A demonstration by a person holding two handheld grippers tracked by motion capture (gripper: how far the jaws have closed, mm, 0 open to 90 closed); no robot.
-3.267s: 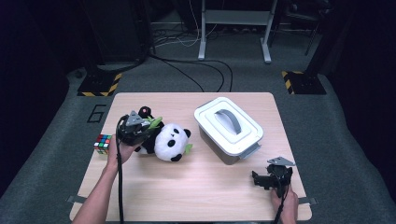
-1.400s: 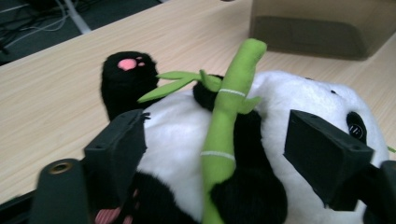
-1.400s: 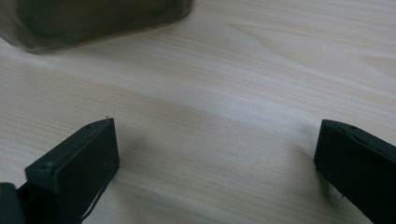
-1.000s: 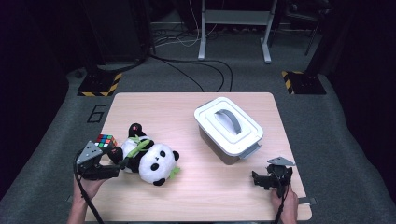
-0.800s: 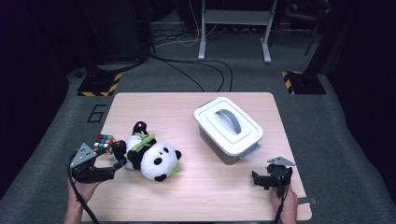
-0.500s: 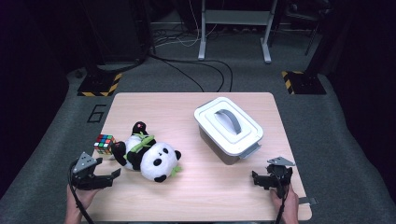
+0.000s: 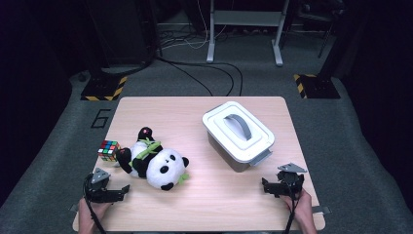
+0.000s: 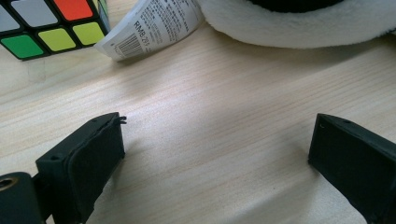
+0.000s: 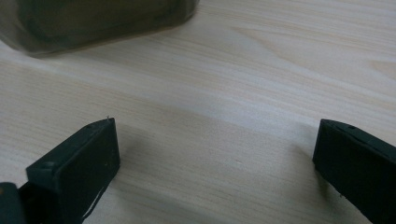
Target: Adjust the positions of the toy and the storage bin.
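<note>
One wooden table (image 7: 204, 112) under me, plush panda (image 7: 155, 163) lying near its left edge, long axis slanting, head toward my side, feet pointing away, my left gripper (image 7: 118, 191) just beside it, jaws just opened wide, nothing between, right gripper (image 7: 267, 185) gaping too.

Wooden table (image 7: 195, 209) bears plush panda (image 7: 155, 163), cube (image 7: 108, 150), lidded box (image 7: 238, 135).

White lidded box (image 7: 238, 136) right of centre on wooden table (image 7: 195, 209)
</note>
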